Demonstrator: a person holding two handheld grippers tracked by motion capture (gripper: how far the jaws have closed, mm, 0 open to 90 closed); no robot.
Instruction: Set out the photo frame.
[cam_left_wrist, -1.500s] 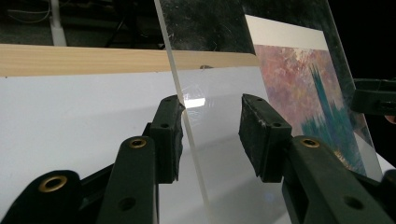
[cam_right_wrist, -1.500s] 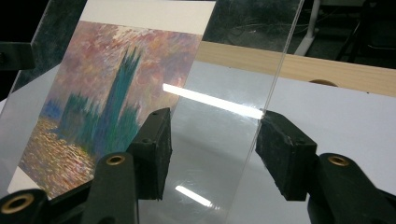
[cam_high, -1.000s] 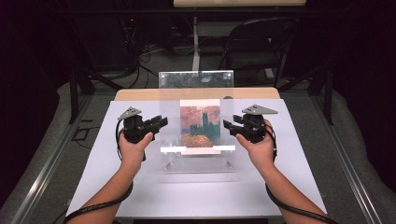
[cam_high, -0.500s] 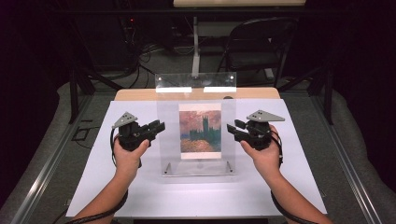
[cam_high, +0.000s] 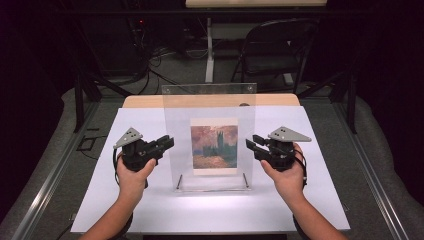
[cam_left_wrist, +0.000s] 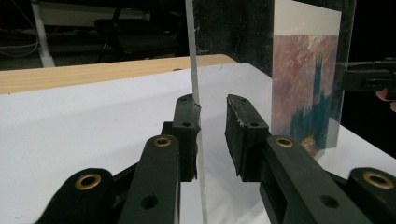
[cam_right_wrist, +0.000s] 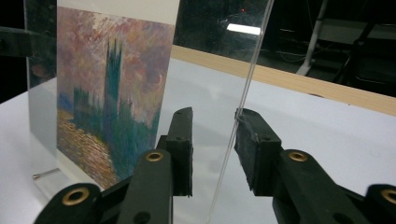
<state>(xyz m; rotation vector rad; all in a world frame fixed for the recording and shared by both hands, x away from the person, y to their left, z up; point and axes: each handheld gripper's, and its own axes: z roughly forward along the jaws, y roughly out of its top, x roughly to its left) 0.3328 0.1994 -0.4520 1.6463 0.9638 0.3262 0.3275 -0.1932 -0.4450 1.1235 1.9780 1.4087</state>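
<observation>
Since a second ago you have tipped the clear acrylic panel (cam_high: 210, 135) from leaning back to standing upright over its base (cam_high: 212, 189), and both your hands have shifted with it. Your left gripper (cam_high: 167, 143) sits at the panel's left edge; its jaws have just been closing, and the edge runs between them, against one pad (cam_left_wrist: 189, 133) with a gap left to the other. Your right gripper (cam_high: 251, 146) sits at the panel's right edge, jaws likewise just closing, the edge between them, near one pad (cam_right_wrist: 252, 140) and clear of the other. The painted print (cam_high: 214, 146) sits in the panel's middle, between both grippers, on the white table (cam_high: 100, 210)
</observation>
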